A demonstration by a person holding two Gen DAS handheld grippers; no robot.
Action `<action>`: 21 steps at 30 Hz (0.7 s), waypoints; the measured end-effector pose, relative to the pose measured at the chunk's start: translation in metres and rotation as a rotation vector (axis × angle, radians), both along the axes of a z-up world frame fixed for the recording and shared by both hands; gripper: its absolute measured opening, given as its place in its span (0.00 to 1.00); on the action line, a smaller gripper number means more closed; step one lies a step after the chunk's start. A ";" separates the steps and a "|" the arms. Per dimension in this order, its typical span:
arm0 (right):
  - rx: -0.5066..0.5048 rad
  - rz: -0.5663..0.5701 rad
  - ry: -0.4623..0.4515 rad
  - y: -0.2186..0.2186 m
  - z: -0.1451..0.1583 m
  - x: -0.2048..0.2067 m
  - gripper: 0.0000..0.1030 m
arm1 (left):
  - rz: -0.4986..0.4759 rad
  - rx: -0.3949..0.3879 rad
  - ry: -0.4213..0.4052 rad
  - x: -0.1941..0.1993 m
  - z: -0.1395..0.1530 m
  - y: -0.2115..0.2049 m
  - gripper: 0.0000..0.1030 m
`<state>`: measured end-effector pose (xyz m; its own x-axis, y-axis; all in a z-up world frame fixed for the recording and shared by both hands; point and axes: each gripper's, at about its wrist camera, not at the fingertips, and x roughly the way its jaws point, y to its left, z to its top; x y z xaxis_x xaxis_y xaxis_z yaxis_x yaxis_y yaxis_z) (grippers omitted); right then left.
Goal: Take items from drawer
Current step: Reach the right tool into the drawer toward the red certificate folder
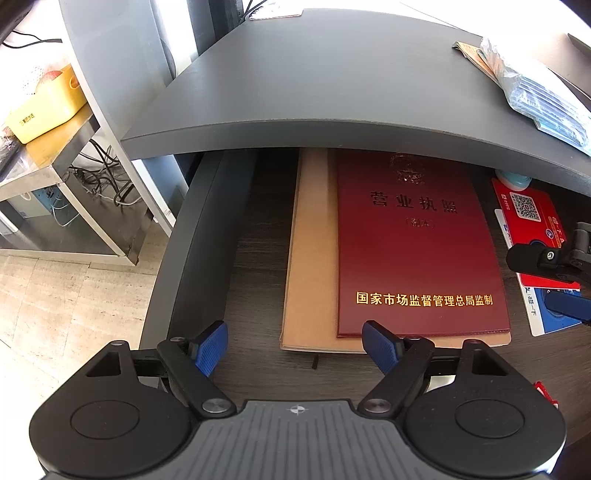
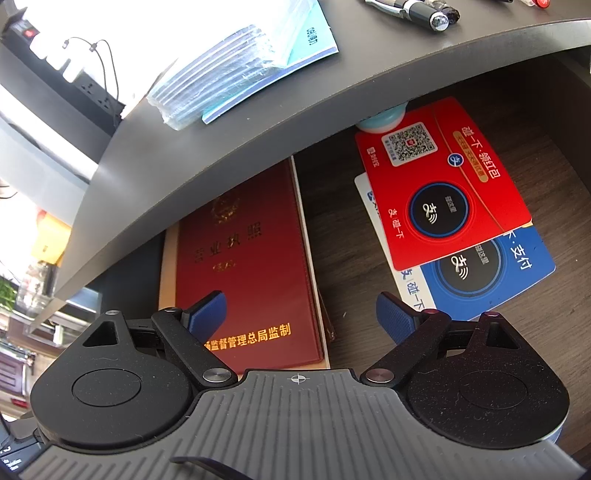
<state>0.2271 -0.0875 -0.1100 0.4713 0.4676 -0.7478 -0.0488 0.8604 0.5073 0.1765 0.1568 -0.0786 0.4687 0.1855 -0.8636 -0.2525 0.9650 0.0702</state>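
Note:
The drawer [image 1: 258, 258] under the dark desk is pulled out. In it lies a dark red booklet with gold lettering [image 1: 417, 243] [image 2: 255, 269] on a tan folder [image 1: 310, 266] [image 2: 168, 273]. To the right, a red QR card [image 2: 443, 184] [image 1: 528, 214] overlaps a blue and white card [image 2: 491, 273] [image 1: 543, 317]. My left gripper [image 1: 295, 343] is open over the folder's near edge, holding nothing. My right gripper [image 2: 303, 314] is open above the bare drawer floor between booklet and cards; its fingers [image 1: 532, 258] show at the right edge of the left wrist view.
The dark desk top [image 1: 332, 85] overhangs the drawer's back half. A wrapped stack of booklets [image 2: 236, 62] [image 1: 535, 96] and pens [image 2: 424, 11] lie on it. A round teal object [image 2: 384, 120] sits half hidden under the desk edge. A steel table [image 1: 66, 173] with a yellow box [image 1: 48, 110] stands left.

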 end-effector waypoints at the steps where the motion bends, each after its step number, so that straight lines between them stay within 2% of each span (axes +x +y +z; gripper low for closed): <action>1: 0.000 0.000 0.000 0.000 0.000 0.000 0.89 | -0.001 0.000 0.001 0.000 0.000 0.000 0.76; 21: 0.000 -0.001 0.002 0.001 -0.001 0.001 0.89 | -0.002 -0.012 0.010 0.001 -0.001 0.001 0.76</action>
